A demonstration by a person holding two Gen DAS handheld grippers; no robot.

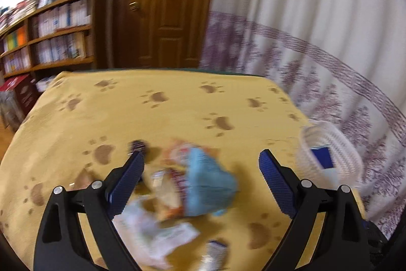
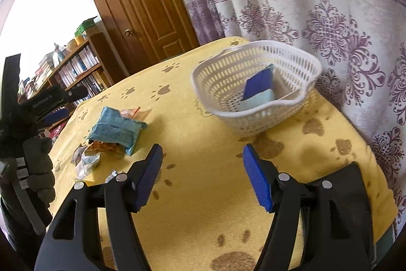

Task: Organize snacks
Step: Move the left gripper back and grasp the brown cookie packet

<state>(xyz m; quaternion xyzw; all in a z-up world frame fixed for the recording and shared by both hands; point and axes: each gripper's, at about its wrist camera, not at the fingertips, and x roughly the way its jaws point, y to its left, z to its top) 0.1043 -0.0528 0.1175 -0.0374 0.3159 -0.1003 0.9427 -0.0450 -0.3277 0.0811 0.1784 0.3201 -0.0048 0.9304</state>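
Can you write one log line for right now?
left gripper: open over blue packet | right gripper: open, empty | basket: two packets

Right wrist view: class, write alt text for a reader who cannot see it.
An open right gripper hovers over a yellow paw-print tablecloth, empty. Ahead to the right, a white basket holds a dark blue packet; to the left lies a light blue snack packet among other wrappers.
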